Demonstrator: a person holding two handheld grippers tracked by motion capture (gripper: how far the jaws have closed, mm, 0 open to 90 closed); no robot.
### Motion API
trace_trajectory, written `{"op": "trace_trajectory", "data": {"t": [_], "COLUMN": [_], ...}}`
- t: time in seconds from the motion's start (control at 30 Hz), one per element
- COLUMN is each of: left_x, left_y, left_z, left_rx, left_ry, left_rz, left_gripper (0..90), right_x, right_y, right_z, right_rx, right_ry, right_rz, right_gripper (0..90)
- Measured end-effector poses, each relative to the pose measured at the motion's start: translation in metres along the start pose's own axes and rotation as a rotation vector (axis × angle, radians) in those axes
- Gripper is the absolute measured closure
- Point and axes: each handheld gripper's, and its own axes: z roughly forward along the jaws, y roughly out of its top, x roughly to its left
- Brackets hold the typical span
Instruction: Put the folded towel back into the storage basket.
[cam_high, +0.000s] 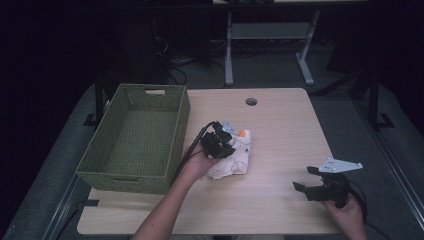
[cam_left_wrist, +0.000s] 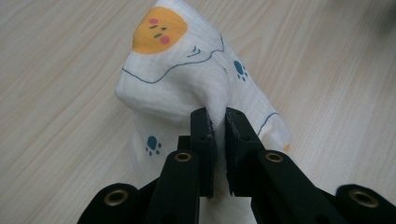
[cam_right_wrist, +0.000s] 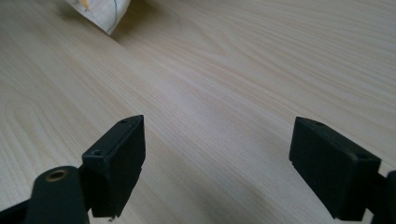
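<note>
Black jaws of the left gripper (cam_left_wrist: 215, 122) were pinched on a fold of the white printed cloth (cam_left_wrist: 187, 79), mid-table beside the green basket (cam_high: 134, 172). Right gripper (cam_right_wrist: 217, 163) stood wide apart, well clear over bare table (cam_right_wrist: 243, 70).

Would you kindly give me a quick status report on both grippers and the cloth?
Left gripper shut on white printed cloth, pinching a fold. Right gripper open, empty, over bare table. Green basket left of cloth, nothing between.

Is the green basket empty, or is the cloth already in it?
Empty. The green basket shows bare woven floor; the cloth lies on the table, pinched by the left gripper.
</note>
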Motion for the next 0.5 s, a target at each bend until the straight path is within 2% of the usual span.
{"op": "trace_trajectory", "data": {"t": [0.23, 0.5], "left_x": [0.008, 0.016], "left_y": [0.002, 0.005], "left_z": [-0.019, -0.038], "left_rx": [-0.012, -0.020], "left_ry": [-0.016, -0.021], "left_rz": [-0.014, -0.011], "left_gripper": [83.3, 83.3], "right_x": [0.000, 0.000], "right_y": [0.000, 0.001], "right_z": [0.001, 0.002], "right_rx": [0.001, 0.006], "right_ry": [-0.001, -0.002], "right_rz": [0.001, -0.004], "right_gripper": [18.1, 18.1]}}
